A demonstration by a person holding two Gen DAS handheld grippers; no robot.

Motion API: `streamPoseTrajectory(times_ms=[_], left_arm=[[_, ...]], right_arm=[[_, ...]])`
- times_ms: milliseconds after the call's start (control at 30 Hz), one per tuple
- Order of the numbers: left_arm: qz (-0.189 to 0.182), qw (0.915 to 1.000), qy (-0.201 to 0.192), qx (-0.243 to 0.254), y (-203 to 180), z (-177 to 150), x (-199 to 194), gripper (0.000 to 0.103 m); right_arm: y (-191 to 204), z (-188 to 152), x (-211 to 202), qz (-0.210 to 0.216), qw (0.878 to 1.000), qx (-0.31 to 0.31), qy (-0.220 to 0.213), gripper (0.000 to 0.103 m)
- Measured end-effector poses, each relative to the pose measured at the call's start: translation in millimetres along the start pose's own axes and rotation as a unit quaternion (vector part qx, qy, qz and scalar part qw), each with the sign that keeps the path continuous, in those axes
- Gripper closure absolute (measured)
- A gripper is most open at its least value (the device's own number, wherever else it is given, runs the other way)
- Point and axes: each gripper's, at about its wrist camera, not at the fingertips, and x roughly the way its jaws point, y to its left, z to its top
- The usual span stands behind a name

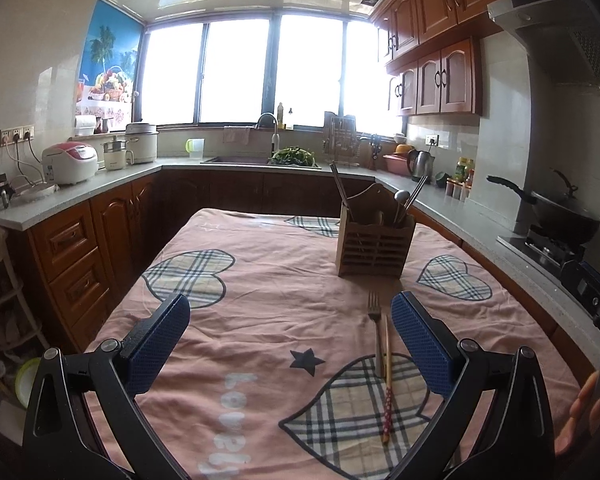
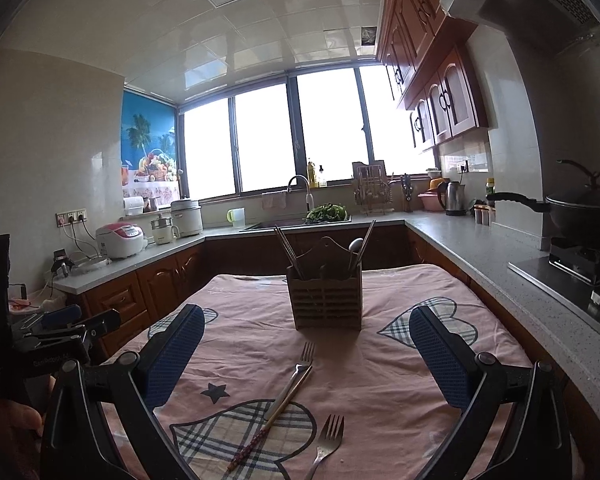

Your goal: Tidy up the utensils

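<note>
Pink heart-patterned cloth [image 2: 260, 332] carries your slatted wooden holder [image 2: 326, 302]; before it lie two forks [image 2: 302, 364] [image 2: 328, 440], one chopstick [image 2: 274, 414]. Both your grippers [image 1: 290, 336] [image 2: 308, 352] gape wide, empty.

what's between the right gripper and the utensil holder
In the right wrist view, two forks and a chopstick lie on the cloth before the utensil holder.

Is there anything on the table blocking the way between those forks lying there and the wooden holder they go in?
Nothing visible does. Between the two forks, the chopstick beside the farther one, and the wooden holder, only bare pink tablecloth shows. Both the left gripper and right gripper are open and empty.
</note>
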Motion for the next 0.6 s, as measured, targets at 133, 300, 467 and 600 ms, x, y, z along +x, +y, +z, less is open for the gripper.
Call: streamPoseTrajectory(times_ms=[133, 300, 467, 600], left_arm=[[0.021, 0.9988, 0.032, 0.029, -11, -19, 14, 0.000], [0.016, 0.9987, 0.037, 0.031, -12, -31, 14, 0.000], [0.020, 0.9988, 0.027, 0.036, -14, -32, 4, 0.000], [0.021, 0.9992, 0.015, 0.032, -13, -30, -5, 0.000]], right_arm=[[-3, -29, 12, -0.011, 1.000, 0.011, 0.025, 0.000], [-8, -47, 21, -0.020, 0.998, 0.017, 0.053, 0.000], [-12, -50, 15, -0.025, 0.998, 0.020, 0.053, 0.000], [-9, -47, 9, -0.027, 0.999, 0.019, 0.044, 0.000]])
